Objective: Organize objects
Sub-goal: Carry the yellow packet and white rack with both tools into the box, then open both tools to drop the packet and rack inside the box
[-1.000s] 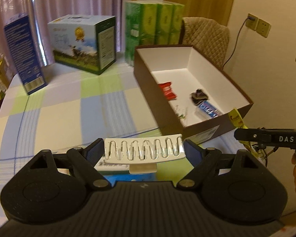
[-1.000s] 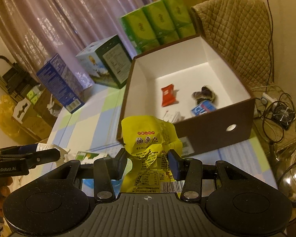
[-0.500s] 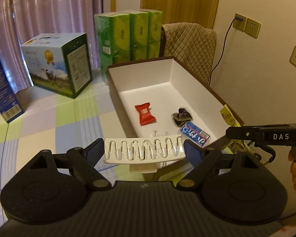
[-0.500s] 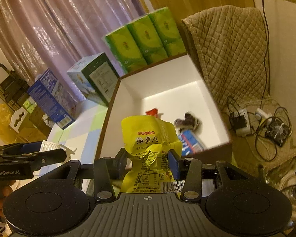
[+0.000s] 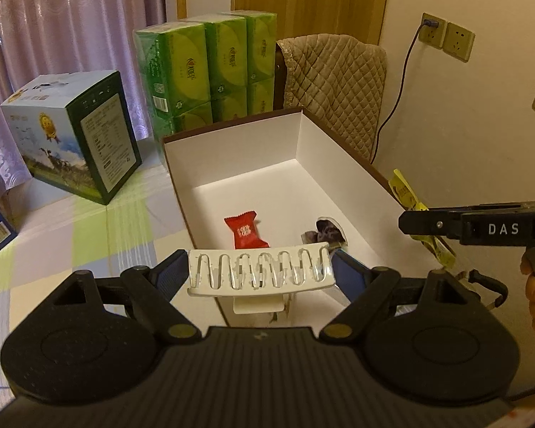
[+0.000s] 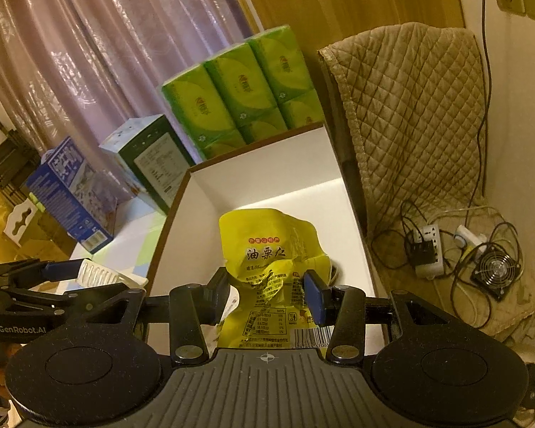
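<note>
Open box [image 5: 339, 164] on the table, red candy [image 5: 245, 230] inside. Right gripper [image 6: 267, 294] clamps the yellow snack bag [image 6: 271, 260] over the box; left gripper [image 5: 260, 273] pinches a white blister pack [image 5: 260, 271] above the near edge.
</note>
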The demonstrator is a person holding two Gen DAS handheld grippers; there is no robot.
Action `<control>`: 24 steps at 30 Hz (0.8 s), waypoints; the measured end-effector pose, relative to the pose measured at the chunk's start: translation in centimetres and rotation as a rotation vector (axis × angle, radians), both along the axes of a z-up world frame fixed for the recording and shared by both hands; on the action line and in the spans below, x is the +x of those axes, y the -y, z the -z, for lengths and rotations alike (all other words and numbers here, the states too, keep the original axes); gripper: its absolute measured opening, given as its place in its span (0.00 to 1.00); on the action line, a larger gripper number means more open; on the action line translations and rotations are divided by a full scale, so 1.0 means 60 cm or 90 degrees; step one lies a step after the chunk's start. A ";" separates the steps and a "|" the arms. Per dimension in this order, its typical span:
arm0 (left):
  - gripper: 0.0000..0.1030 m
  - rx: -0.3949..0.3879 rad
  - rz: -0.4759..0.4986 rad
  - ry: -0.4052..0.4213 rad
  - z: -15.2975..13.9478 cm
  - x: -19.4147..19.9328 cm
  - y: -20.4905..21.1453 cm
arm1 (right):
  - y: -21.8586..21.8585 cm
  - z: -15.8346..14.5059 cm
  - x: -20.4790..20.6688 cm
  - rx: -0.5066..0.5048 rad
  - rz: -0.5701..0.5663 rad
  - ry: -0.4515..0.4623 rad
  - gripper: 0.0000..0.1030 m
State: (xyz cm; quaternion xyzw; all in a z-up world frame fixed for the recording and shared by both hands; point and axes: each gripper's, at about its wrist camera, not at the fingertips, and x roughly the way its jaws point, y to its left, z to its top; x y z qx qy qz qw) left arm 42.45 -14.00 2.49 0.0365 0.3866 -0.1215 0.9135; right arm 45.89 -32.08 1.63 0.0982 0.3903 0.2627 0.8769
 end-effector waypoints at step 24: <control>0.82 0.042 0.038 -0.083 0.098 0.117 0.037 | -0.019 0.080 0.090 -0.084 -0.003 -0.042 0.40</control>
